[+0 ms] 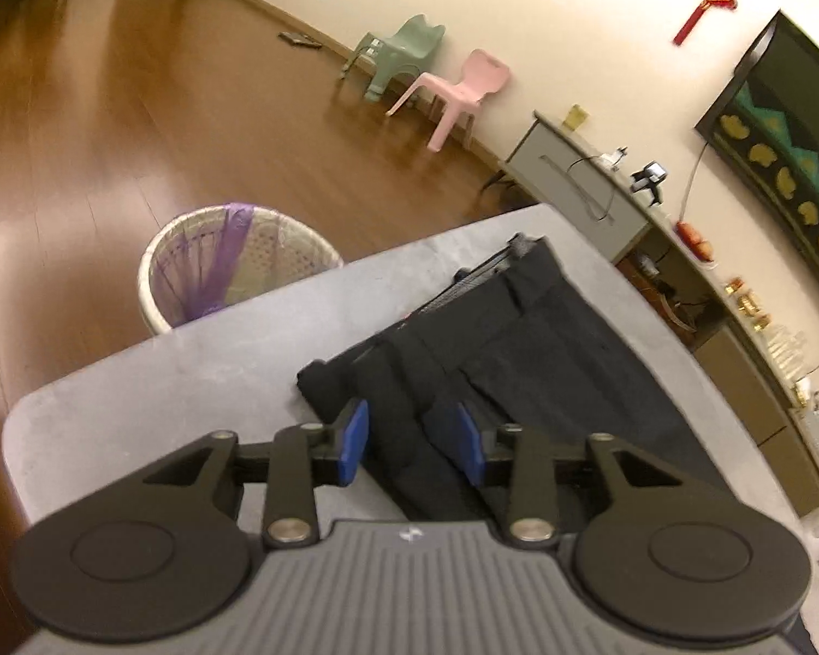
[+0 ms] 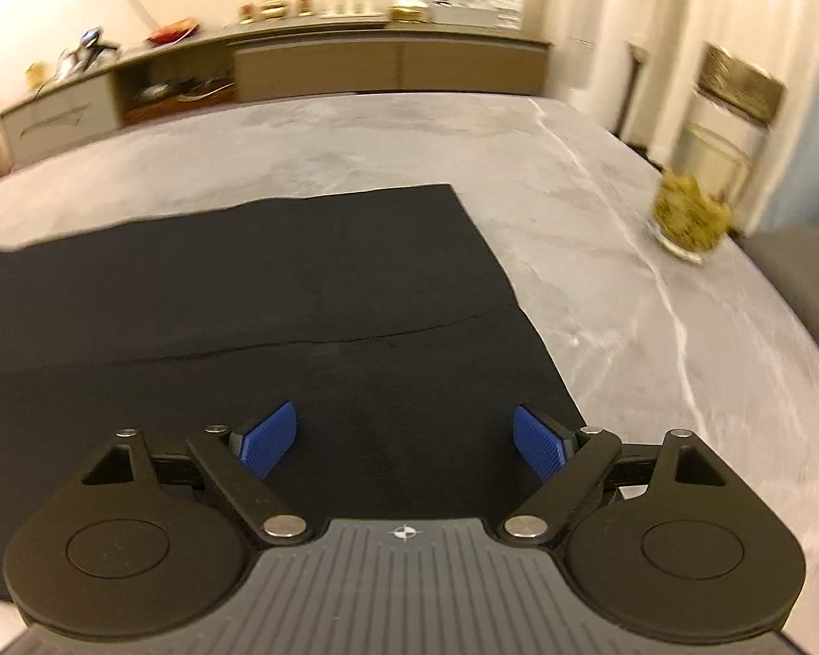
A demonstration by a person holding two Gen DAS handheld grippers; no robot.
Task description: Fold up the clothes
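Black trousers lie on the grey marble table, waistband toward the far end. My left gripper hovers over a bunched fold of the trousers near the waist, its blue pads partly open with cloth between them; no clear grip shows. In the right wrist view the trouser legs lie flat, one over the other, hems at the right. My right gripper is wide open just above the near leg's hem end, and holds nothing.
A wicker waste basket with a purple liner stands on the wood floor beyond the table's edge. A glass jar of yellow-green stuff sits on the table at the right. A sideboard lines the wall.
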